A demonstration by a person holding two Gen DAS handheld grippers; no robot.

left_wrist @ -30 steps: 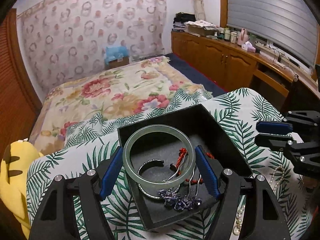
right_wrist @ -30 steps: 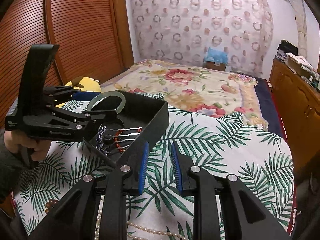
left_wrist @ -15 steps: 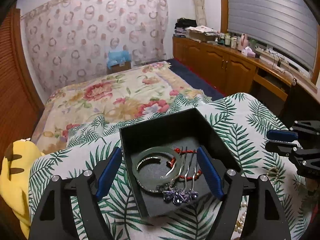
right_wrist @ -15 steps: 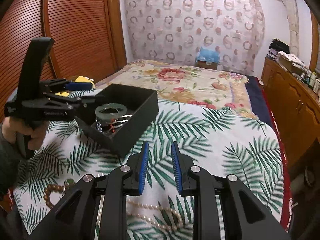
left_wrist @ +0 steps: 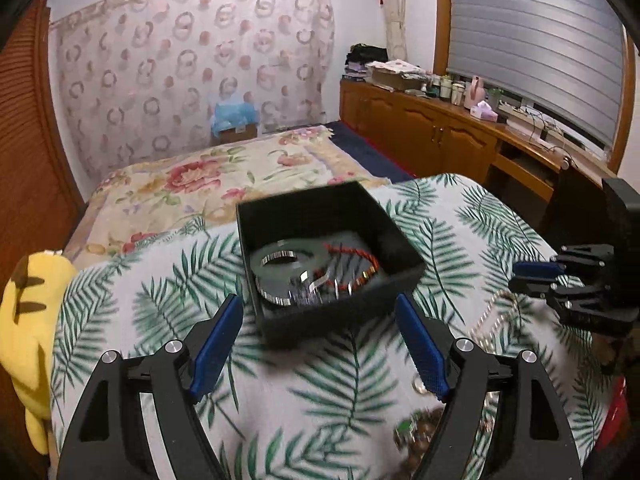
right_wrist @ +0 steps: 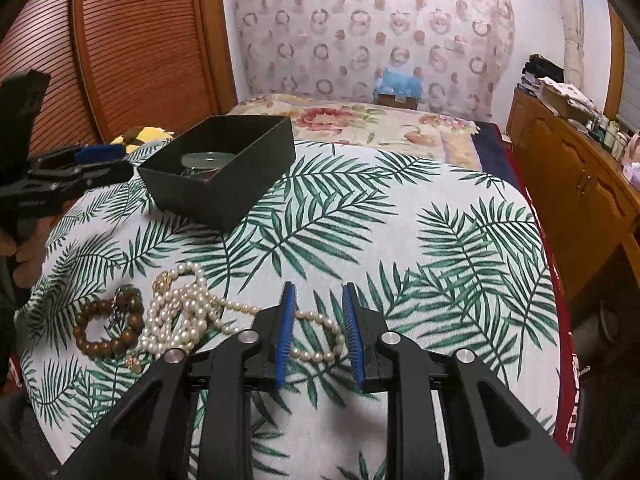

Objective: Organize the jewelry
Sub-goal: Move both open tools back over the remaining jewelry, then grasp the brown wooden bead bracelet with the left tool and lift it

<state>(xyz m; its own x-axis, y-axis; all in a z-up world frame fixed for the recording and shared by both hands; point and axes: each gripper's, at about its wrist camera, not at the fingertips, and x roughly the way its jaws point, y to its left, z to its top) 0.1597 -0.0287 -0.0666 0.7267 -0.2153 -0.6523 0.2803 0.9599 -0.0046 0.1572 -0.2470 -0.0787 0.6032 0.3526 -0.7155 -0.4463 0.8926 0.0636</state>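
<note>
Black and open-topped, the jewelry box (left_wrist: pixel 344 280) sits on the palm-leaf cloth (right_wrist: pixel 400 220) toward the far left part of the surface, turned so one corner points at the left gripper (left_wrist: pixel 320 340). From the right wrist view its long axis runs from near left to far right. Inside it lie a pale green jade bangle (left_wrist: pixel 288 260) flat on the floor, a red cord bracelet (left_wrist: pixel 352 252) beside it toward the right wall, and some silver pieces at the near wall, blurred.

That left gripper hovers just short of the box's near corner, its blue pads spread wide with nothing between them.

A pearl necklace (right_wrist: pixel 188 312) lies in a loose heap on the cloth, well apart from the box; one strand trails rightward and passes under the right gripper (right_wrist: pixel 318 336), whose pads stand a narrow gap apart, above the strand and holding nothing. Just left of the pearls lies a ring of brown wooden beads (right_wrist: pixel 108 328).
</note>
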